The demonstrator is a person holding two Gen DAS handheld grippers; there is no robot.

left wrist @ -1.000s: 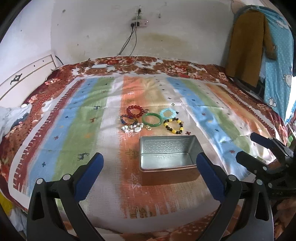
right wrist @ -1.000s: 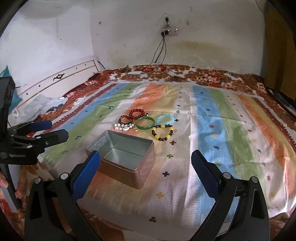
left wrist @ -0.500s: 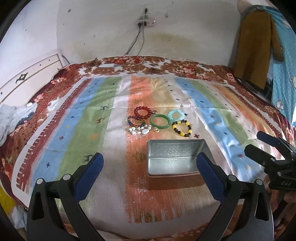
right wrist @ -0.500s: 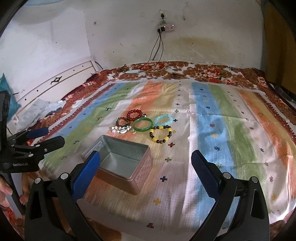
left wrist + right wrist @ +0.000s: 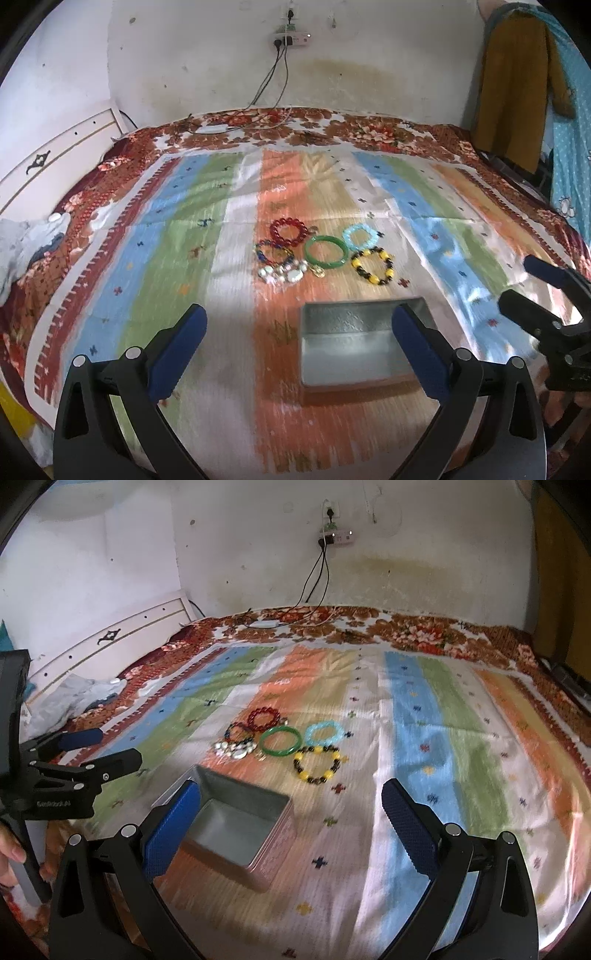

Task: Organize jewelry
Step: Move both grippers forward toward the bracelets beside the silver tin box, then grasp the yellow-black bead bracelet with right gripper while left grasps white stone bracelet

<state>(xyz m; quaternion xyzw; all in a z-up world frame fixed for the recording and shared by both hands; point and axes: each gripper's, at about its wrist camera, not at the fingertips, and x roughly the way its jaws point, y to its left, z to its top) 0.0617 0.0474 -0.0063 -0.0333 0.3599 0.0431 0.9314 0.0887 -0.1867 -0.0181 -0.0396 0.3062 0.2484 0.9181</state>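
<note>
Both grippers have drifted rightward over the bed; the tin [image 5: 356, 343] now sits nearer the left gripper [image 5: 299, 345] right finger. Left gripper and right gripper [image 5: 291, 825] hover spread wide, holding nothing. 6 bracelets [image 5: 325, 251] lie clustered on the striped cloth [image 5: 177, 236] just beyond the tin.
</note>
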